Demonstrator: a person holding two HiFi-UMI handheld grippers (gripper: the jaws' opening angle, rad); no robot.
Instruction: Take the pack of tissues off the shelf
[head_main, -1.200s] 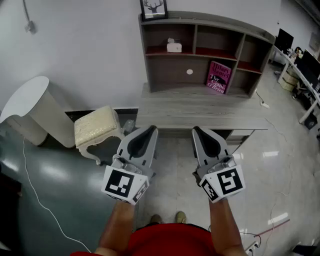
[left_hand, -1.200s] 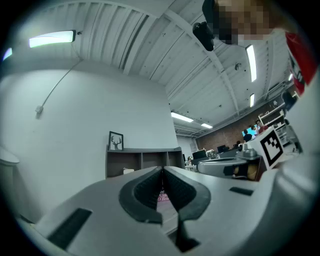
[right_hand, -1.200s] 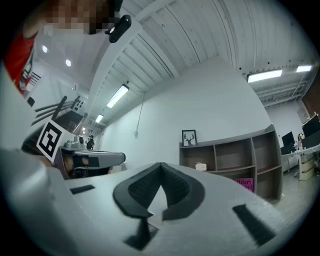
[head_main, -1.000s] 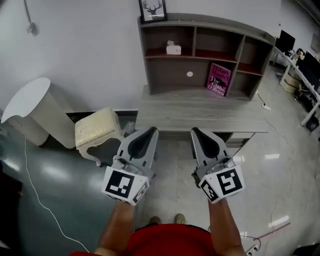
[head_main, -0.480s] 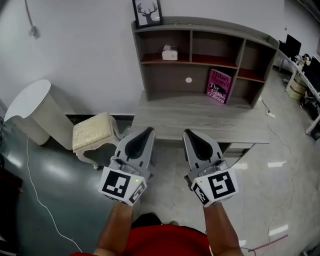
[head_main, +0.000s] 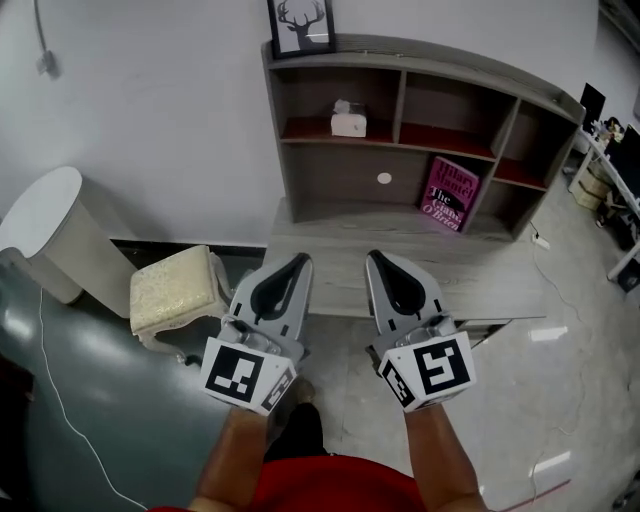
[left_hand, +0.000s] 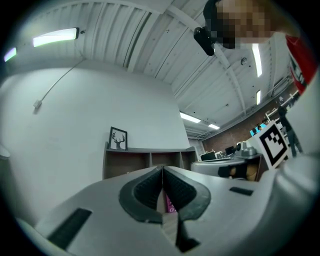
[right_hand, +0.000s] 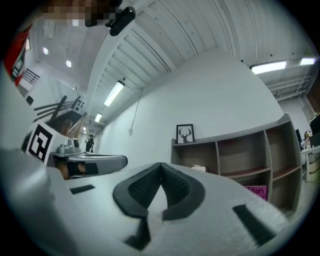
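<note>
**Both grippers shut and empty at the desk, tissue pack not yet reached**

Nearest, the left gripper (head_main: 302, 258) and right gripper (head_main: 372, 254) are held side by side at the near edge of the desk (head_main: 470, 270), each with its fingers pressed together on nothing. Beyond, at the back of the desk, stands the shelf unit (head_main: 450, 56). The pack of tissues (head_main: 348, 122) rests in its upper left compartment, well apart from both grippers, with a framed deer picture (head_main: 301, 24) on the top board above. The likely trouble: going in with fingers unopened would shove the soft pack toward the back wall. A finger could also catch the divider, and the jolt might topple the picture.
</note>
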